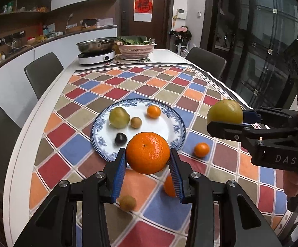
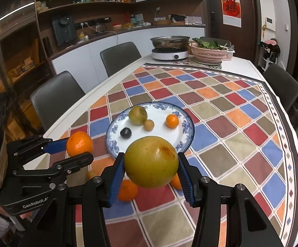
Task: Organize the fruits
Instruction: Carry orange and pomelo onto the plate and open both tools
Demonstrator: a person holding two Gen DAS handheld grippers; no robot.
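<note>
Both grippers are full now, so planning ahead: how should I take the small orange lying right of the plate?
Grip the small orange across its middle, coming straight down from above. It is round, so any pair of opposite sides works, and it sits alone on the cloth, apart from the plate.

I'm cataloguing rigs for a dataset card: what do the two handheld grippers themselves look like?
Both are matte black plastic frames with silver bolts and ribbed blue pads on the fingers. The right gripper reads "DAS" on its side; the left gripper reads "GenRobot.AI". Each has tan tape wrapped near the back, and no cables show.
</note>
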